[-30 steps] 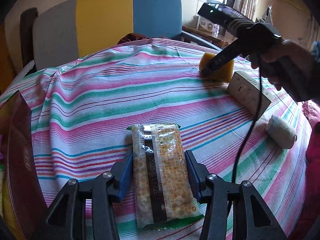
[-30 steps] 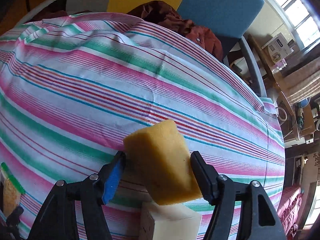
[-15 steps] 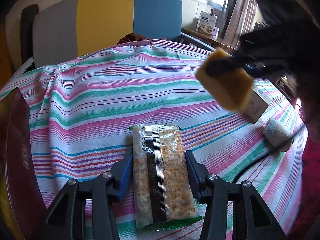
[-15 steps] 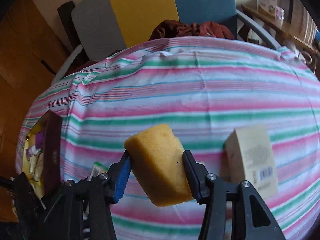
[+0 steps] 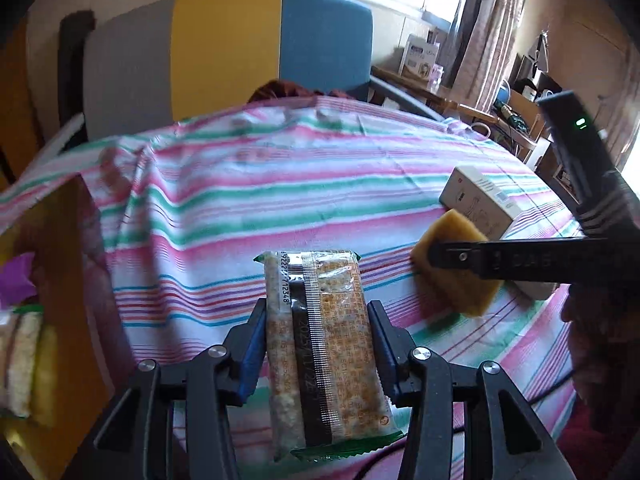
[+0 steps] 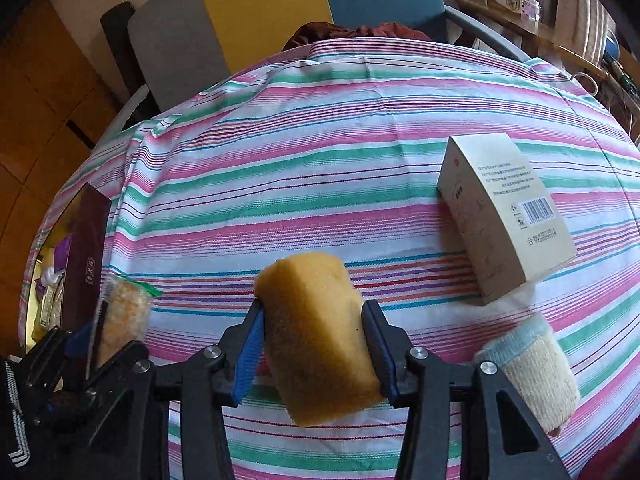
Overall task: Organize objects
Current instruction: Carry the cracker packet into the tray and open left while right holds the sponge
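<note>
A cracker packet [image 5: 332,280] in clear wrap with green ends is held lengthwise by my left gripper [image 5: 317,312], shut on its sides just above the striped tablecloth [image 5: 248,200]. My right gripper [image 6: 314,314] holds a yellow sponge [image 6: 316,340] in the air; its jaws are still closing and the pads dent the sponge. In the left wrist view the sponge [image 5: 460,292] hangs to the right of the packet. From the right wrist, the left gripper [image 6: 100,332] and its packet [image 6: 128,312] sit at the lower left.
A beige carton [image 6: 504,220] lies on the cloth at the right, with a rolled sock [image 6: 532,372] in front of it. A dark red box [image 6: 86,256] holding several items stands at the table's left edge. A grey, yellow and blue chair [image 5: 224,48] stands behind the table.
The right gripper closed on the sponge, lifted it from the far right of the table and carried it nearer the packet while rolling. The left gripper rose a little with the packet.
</note>
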Demonstrator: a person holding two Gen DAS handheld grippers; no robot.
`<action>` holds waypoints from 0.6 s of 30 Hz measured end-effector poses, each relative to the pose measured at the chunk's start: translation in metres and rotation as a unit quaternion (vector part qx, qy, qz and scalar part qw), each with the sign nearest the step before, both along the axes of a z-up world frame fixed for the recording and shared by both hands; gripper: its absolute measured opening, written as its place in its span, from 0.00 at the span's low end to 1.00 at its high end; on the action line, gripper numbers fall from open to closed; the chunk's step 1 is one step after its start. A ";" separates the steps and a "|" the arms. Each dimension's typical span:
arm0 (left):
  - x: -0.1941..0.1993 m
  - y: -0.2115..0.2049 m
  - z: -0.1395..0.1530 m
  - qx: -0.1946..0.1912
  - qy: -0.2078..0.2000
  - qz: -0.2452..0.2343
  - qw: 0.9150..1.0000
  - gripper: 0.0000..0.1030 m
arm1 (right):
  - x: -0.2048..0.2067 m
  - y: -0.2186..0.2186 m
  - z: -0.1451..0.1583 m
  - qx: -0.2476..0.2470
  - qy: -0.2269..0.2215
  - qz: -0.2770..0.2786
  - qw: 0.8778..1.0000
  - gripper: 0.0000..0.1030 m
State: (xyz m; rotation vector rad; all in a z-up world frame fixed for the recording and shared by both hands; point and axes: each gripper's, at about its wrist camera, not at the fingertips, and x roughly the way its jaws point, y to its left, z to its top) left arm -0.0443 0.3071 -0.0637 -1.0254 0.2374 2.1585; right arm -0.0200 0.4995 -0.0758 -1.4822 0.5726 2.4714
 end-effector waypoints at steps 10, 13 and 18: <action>0.019 -0.060 0.035 0.016 0.016 0.033 0.999 0.47 | 0.003 -0.002 0.003 0.017 0.000 0.004 1.000 0.46; 0.014 -0.088 0.040 0.023 0.011 0.060 0.998 0.47 | 0.003 -0.004 0.003 0.023 0.000 0.007 1.000 0.47; -0.003 -0.141 0.041 0.023 0.006 0.122 0.992 0.47 | 0.002 -0.009 0.004 0.036 -0.001 0.011 0.999 0.47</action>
